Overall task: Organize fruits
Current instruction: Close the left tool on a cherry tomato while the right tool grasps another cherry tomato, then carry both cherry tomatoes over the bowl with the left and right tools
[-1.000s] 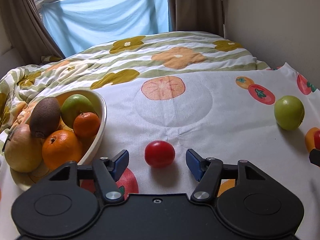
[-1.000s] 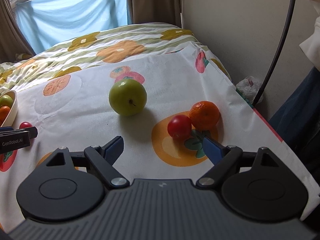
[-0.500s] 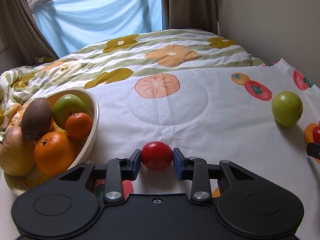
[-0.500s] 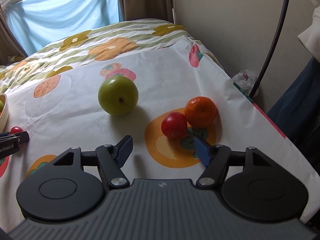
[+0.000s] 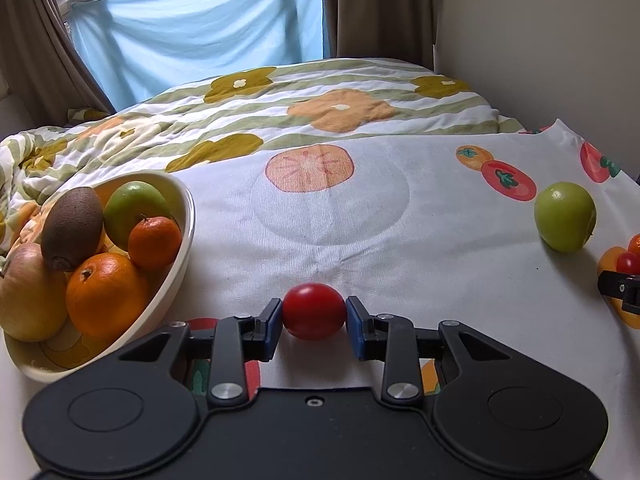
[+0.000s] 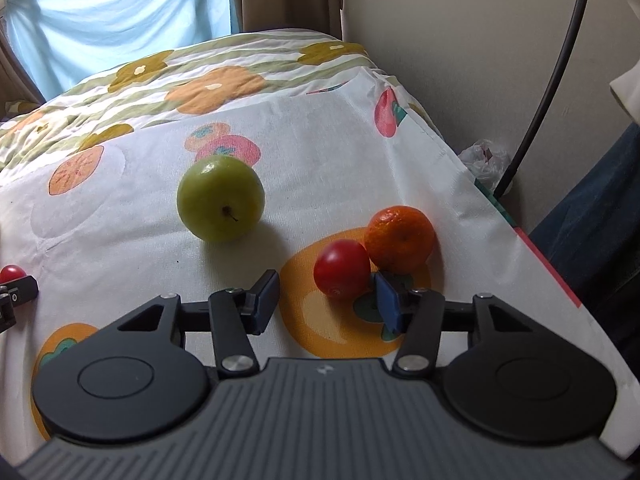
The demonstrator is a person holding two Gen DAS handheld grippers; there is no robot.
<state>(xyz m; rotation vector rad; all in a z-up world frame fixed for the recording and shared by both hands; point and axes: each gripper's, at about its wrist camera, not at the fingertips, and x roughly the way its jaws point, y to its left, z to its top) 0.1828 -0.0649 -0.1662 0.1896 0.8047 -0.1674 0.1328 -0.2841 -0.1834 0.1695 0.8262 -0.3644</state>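
Note:
My left gripper (image 5: 314, 322) is shut on a red tomato (image 5: 314, 311) that rests on the fruit-print cloth (image 5: 360, 216). A cream bowl (image 5: 182, 240) at the left holds a kiwi (image 5: 72, 228), a green apple (image 5: 134, 208), two oranges (image 5: 106, 296) and a pear (image 5: 28, 296). My right gripper (image 6: 326, 302) is open, with a second red tomato (image 6: 341, 268) just ahead between its fingers, touching a mandarin (image 6: 399, 239). A loose green apple (image 6: 221, 198) lies further left; it also shows in the left wrist view (image 5: 565, 217).
A floral quilt (image 5: 280, 112) covers the bed behind the cloth. Curtains and a blue sheet (image 5: 192, 28) hang at the back. The wall is on the right. The cloth's right edge (image 6: 500, 208) drops off beside a dark cable (image 6: 548, 92).
My left gripper moved forward and shut on the red tomato. My right gripper moved closer to the second tomato and mandarin, its jaws narrowing somewhat while staying open.

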